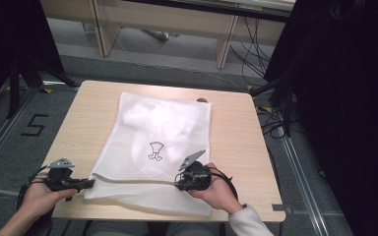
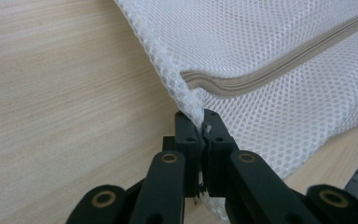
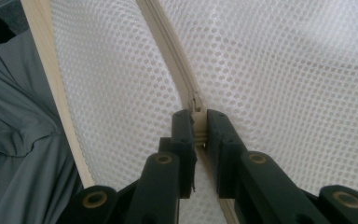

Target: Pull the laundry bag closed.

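Pinning the mesh bag's (image 1: 152,147) left corner with my left gripper (image 2: 203,127) clamped on it, I am anchoring it flat on the table (image 1: 236,132) while my right gripper (image 3: 198,125), closed on the zipper pull (image 3: 196,103), works it.

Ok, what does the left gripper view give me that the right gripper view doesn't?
Left gripper view alone: the mesh bag's corner pinched in the left tongs, beside bare table. Right gripper view alone: the zipper pull clamped by the right tongs, plus grey clothing past the table edge. Both: white mesh and the beige zipper.
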The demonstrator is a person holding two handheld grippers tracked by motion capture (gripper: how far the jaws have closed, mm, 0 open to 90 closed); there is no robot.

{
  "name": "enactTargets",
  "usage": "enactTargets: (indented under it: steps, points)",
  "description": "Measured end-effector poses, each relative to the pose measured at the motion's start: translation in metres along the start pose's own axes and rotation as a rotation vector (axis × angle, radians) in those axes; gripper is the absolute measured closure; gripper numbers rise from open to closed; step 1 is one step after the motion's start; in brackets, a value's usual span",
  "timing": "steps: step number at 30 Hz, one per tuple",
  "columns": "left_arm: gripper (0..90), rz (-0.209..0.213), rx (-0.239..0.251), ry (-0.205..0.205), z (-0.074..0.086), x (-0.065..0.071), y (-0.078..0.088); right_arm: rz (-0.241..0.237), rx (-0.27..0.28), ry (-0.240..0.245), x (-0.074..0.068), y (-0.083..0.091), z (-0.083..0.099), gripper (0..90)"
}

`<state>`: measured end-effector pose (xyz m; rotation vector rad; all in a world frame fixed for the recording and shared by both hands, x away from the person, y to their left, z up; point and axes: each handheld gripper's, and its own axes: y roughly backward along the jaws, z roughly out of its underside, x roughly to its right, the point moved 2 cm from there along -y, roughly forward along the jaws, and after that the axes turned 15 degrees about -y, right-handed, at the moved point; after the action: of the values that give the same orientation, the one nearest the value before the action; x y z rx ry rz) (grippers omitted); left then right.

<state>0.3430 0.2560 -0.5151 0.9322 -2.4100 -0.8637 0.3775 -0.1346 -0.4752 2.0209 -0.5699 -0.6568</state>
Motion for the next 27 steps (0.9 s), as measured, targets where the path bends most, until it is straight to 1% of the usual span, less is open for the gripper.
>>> enactTargets:
  steps: [1,2,3,4,5,7,8,10,11,12,13,14,15,16,17,18,19,20,22,27]
  points:
    - [86.0,0.003,-0.001,0.000,0.0000,-0.0001,0.0001,0.010,0.006,0.008,0.0012,0.0004,0.0003,82.5]
    - [86.0,-0.003,0.002,0.000,0.0000,0.0001,0.0000,0.004,0.008,-0.002,0.0012,0.0006,0.0011,82.5]
    - [86.0,0.002,-0.001,-0.001,0.0000,-0.0002,0.0003,0.010,0.007,0.002,0.0020,0.0013,0.0016,82.5]
    - [86.0,0.001,-0.001,-0.001,0.0000,-0.0002,0.0003,0.005,0.009,-0.008,0.0022,0.0018,0.0023,82.5]
    - [86.0,0.001,-0.002,-0.002,0.0000,-0.0004,0.0004,0.012,0.014,0.002,0.0033,0.0016,0.0031,82.5]
    - [86.0,0.001,-0.001,-0.001,0.0000,-0.0003,0.0004,0.007,0.008,-0.005,0.0041,0.0028,0.0040,82.5]
    - [86.0,0.004,-0.005,-0.004,0.0001,-0.0008,0.0008,0.013,0.007,-0.008,0.0042,0.0033,0.0046,82.4]
    - [86.0,0.003,0.002,-0.001,0.0001,-0.0010,0.0010,0.012,0.010,-0.010,0.0044,0.0030,0.0055,82.5]
    - [86.0,0.002,0.002,-0.001,0.0001,-0.0010,0.0010,0.006,0.001,-0.022,0.0039,0.0040,0.0062,82.5]
    - [86.0,-0.001,0.001,-0.001,0.0002,-0.0010,0.0007,0.001,0.007,-0.007,0.0053,0.0031,0.0056,82.4]
    - [86.0,-0.001,0.002,-0.001,0.0001,-0.0011,0.0009,0.006,0.006,-0.005,0.0054,0.0034,0.0057,82.5]
    - [86.0,-0.002,0.001,-0.002,0.0002,-0.0012,0.0010,0.009,0.005,-0.014,0.0050,0.0051,0.0061,82.5]
    - [86.0,0.001,0.000,-0.002,0.0002,-0.0013,0.0013,0.013,0.003,-0.012,0.0053,0.0050,0.0064,82.5]
    - [86.0,0.002,0.002,0.001,0.0002,-0.0013,0.0012,0.009,0.006,-0.017,0.0056,0.0050,0.0069,82.4]
    - [86.0,0.004,0.001,0.000,0.0002,-0.0015,0.0014,0.011,0.010,-0.009,0.0068,0.0043,0.0073,82.4]
    - [86.0,0.001,0.000,-0.001,0.0003,-0.0015,0.0014,0.011,0.009,-0.018,0.0070,0.0058,0.0082,82.4]
    - [86.0,0.002,-0.001,0.000,0.0003,-0.0016,0.0014,0.008,0.006,-0.017,0.0074,0.0055,0.0085,82.4]
    - [86.0,0.003,0.001,0.002,0.0003,-0.0016,0.0015,0.017,0.009,-0.019,0.0073,0.0057,0.0091,82.4]
    - [86.0,0.002,0.001,0.000,0.0002,-0.0014,0.0014,0.009,0.006,-0.023,0.0077,0.0069,0.0099,82.4]
    - [86.0,0.003,0.000,0.001,0.0003,-0.0016,0.0016,0.016,0.008,-0.020,0.0073,0.0067,0.0101,82.5]
